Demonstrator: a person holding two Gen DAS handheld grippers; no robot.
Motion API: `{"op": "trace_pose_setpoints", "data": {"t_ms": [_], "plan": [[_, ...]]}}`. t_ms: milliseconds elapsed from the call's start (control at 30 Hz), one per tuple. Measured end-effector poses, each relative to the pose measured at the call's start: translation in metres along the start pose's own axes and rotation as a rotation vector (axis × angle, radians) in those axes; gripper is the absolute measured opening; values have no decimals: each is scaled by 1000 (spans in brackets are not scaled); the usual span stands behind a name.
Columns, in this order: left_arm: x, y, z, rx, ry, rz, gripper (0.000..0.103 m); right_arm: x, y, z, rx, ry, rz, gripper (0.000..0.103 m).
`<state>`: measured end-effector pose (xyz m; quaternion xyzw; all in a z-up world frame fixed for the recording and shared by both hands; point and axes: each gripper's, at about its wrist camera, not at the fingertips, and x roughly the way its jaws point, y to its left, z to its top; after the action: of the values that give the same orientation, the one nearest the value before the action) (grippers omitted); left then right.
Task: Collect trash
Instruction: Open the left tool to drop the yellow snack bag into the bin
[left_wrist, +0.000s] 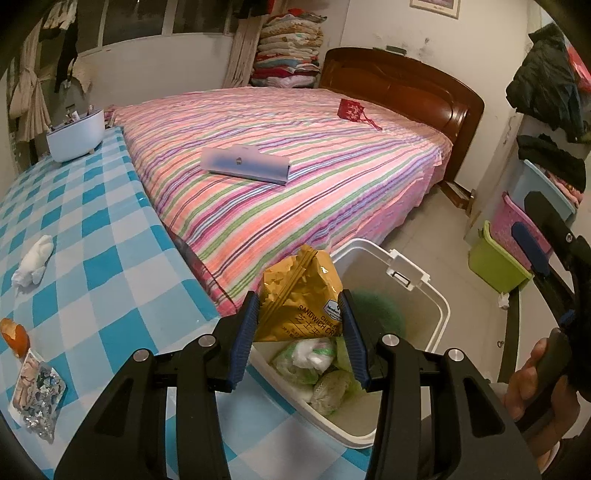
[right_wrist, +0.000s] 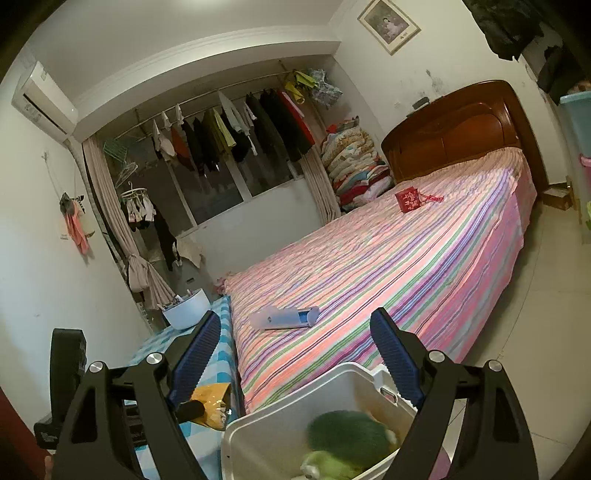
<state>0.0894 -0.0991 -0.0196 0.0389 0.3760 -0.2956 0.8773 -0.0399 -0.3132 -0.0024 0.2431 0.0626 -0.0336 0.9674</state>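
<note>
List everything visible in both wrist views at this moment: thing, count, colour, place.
cracker packet: 1, yellow, between left gripper pads, over bin
bin: 1, white, beside table, holds green and white trash
tissue: 1, white, on table
peel: 1, orange, table's left edge
wrapper: 1, silvery, near table corner
table: 1, blue-white check
tub: 1, white, table's far end
bed: 1, striped
pouch: 1, red, on bed
left gripper: shut on packet
right gripper: open, above bin
</note>
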Motion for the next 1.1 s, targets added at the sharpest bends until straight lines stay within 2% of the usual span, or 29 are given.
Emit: {"op": "trace_pose_setpoints", "data": {"t_ms": [367, 667, 733, 800, 867, 1033, 1100], "plan": [[5, -14, -2, 32, 17, -20, 44, 1, -1, 1, -1, 10, 8, 81], [2, -26, -3, 61, 12, -27, 49, 1, 2, 2, -1, 10, 8, 81], [2, -26, -4, 59, 12, -29, 53, 2, 4, 2, -2, 10, 8, 81], [1, -26, -3, 62, 10, -25, 71, 1, 3, 2, -3, 11, 8, 81], [-3, -26, -2, 66, -15, -4, 78, 1, 4, 2, -1, 11, 8, 81], [-16, -20, 3, 68, -54, 33, 79, 5, 5, 1, 0, 25, 16, 81], [-21, -12, 4, 48, -64, 45, 85, 6, 6, 0, 0, 31, 22, 81]]}}
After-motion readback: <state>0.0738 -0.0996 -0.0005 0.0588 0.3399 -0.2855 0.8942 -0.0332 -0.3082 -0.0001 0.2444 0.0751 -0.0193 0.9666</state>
